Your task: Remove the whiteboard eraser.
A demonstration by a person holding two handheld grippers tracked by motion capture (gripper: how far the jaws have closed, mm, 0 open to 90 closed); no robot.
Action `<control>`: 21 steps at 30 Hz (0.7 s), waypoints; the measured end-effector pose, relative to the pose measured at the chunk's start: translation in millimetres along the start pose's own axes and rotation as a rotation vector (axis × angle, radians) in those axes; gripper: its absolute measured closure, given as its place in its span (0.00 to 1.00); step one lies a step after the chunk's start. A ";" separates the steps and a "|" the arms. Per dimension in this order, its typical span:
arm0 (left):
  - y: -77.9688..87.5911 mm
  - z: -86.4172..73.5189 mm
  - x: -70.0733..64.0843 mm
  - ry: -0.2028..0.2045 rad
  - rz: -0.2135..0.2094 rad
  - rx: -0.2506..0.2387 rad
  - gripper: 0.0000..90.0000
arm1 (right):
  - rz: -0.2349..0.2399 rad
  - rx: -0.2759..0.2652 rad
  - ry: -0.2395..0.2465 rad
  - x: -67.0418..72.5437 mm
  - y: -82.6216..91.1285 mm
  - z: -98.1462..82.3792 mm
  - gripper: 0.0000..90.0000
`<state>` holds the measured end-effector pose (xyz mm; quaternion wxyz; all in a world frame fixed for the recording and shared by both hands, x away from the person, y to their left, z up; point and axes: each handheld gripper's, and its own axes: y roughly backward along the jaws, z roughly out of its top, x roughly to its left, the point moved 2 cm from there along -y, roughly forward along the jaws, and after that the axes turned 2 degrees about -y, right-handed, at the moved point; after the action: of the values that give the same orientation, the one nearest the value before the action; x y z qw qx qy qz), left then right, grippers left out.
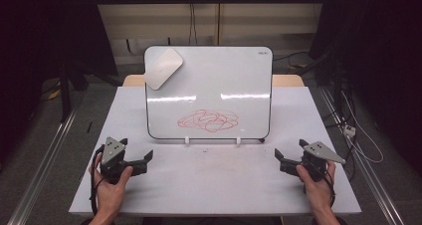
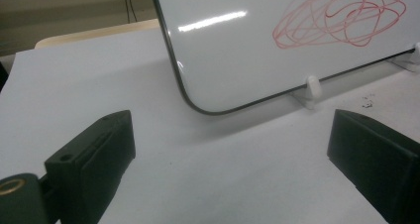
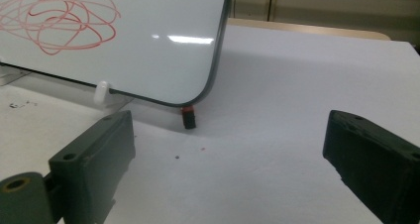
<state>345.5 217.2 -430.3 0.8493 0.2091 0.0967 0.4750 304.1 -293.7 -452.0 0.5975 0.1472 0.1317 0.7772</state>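
A whiteboard stands upright at the middle of the white table, held by two white feet. A red scribble covers its lower middle; a white eraser sticks to its top left corner. My left gripper rests at the front left, open and holding nothing. In the left gripper view the left gripper faces the board's lower left corner and the scribble. My right gripper is open at the front right. In the right gripper view the right gripper points at the board's lower right corner.
A small red and black object sits under the board's lower right corner. Dark specks lie on the table before the board. A pale wooden surface shows behind it. Metal rails and cables flank the table.
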 end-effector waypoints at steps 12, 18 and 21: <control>-8.1 10.4 1.0 -0.010 -0.017 -0.010 0.07 | 0.003 0.009 -0.022 -4.1 -1.3 -1.4 0.06; -13.5 28.4 6.7 -0.031 -0.026 -0.011 0.08 | -0.001 0.014 -0.029 -4.2 -0.5 -1.2 0.06; -14.9 39.1 9.6 -0.041 -0.039 -0.011 0.08 | -0.005 0.013 -0.026 -4.2 1.1 -1.4 0.06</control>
<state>376.3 208.2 -401.8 0.8613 0.2119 0.0808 0.4548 303.7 -298.1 -453.2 0.6003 0.1606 0.1293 0.7727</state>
